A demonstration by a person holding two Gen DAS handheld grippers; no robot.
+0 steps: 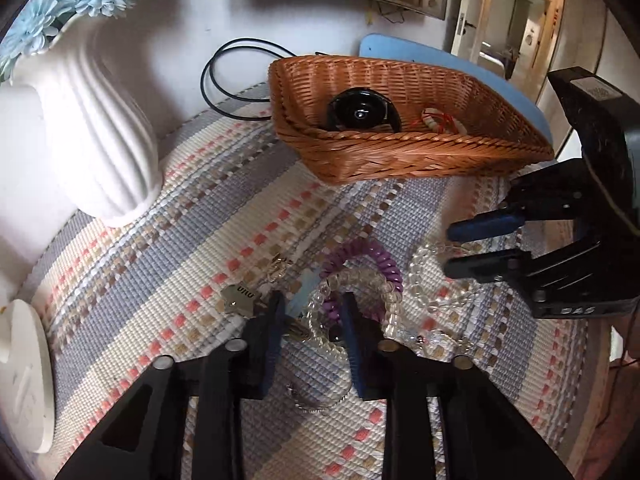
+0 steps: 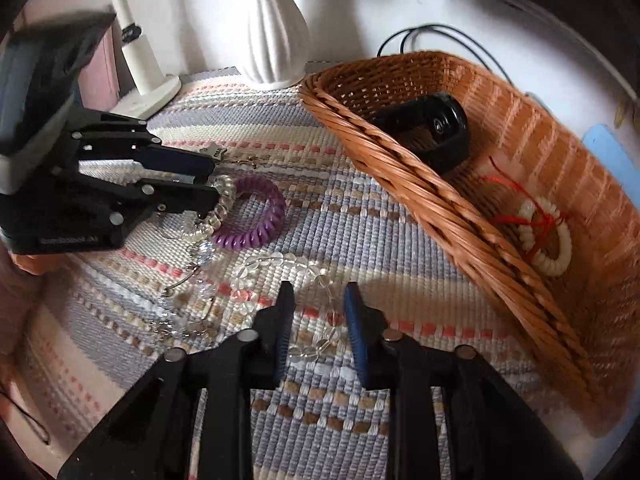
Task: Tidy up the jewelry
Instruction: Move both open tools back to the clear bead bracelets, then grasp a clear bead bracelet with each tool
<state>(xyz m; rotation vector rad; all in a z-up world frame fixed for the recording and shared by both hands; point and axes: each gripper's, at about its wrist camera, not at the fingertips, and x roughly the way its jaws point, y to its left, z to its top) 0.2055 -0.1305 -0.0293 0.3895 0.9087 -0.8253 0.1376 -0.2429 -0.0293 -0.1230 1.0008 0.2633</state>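
Note:
A brown wicker basket holds a black bangle and a white bead bracelet with red cord. On the striped mat lie a purple coil band, a clear coil band, a clear bead bracelet and a key. My left gripper is open, its fingers straddling the clear coil band. My right gripper is open over the clear bead bracelet.
A white ribbed vase with blue flowers stands at the mat's back. A white lamp base and a black cable lie near it. A white disc sits at the left edge.

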